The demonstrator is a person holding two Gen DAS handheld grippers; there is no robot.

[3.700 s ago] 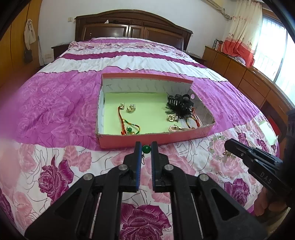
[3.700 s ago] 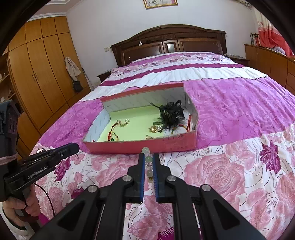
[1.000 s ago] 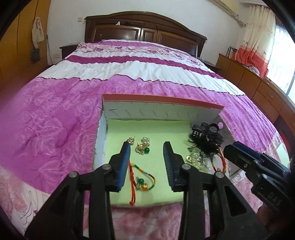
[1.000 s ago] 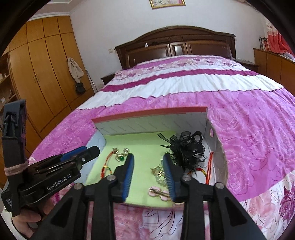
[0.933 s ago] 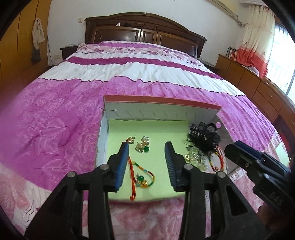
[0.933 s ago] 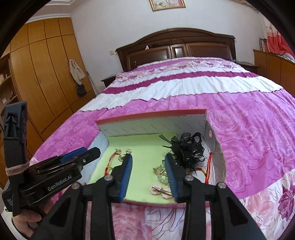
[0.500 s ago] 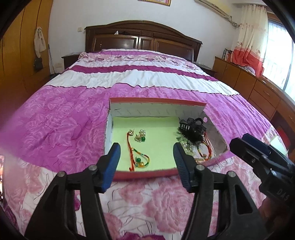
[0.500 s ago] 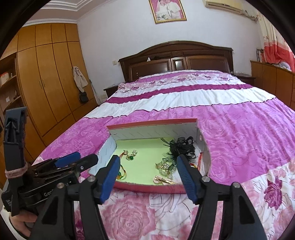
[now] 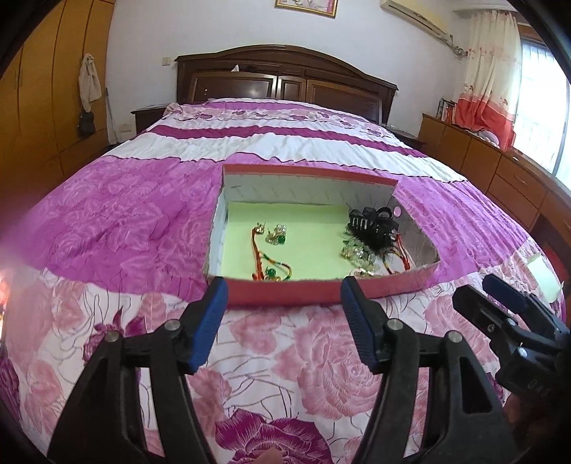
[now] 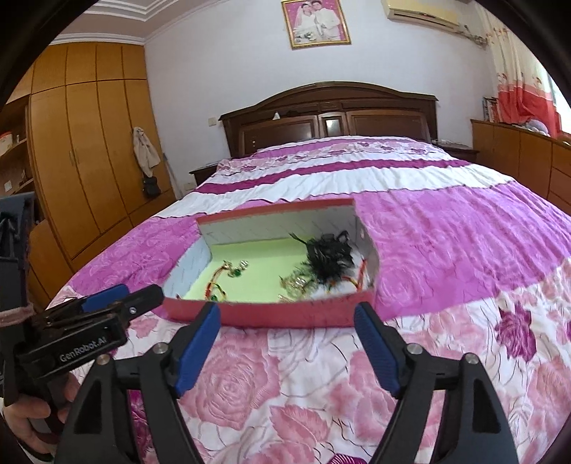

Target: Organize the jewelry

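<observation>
Both of my grippers have drawn back from over the box since a second ago: their pads then framed the green floor, and now they sit below the red front wall, over the rose-patterned bedspread [image 9: 285, 360]. The left gripper [image 9: 283, 303] has just been opening and its jaws stand wide with nothing between them; the right gripper [image 10: 287, 324] likewise has just been opening, wide and empty.

The red box [image 9: 292, 292] lies at frame centre on the bed. On its green floor, to the left, I see a red cord bracelet [image 9: 255, 246] beside small earrings with a green bead [image 9: 276, 237]; to the right, a black hair clip [image 9: 371, 223] rests over a cluster of clear beads [image 9: 357, 253]. The bead strands I held some seconds ago are out of my jaws.

A dark headboard [image 10: 328, 117] fills the upper middle, wardrobes [image 10: 82, 142] stand at the left, and a framed picture [image 10: 316, 23] hangs at top centre. Nothing lies between my pads and the box.
</observation>
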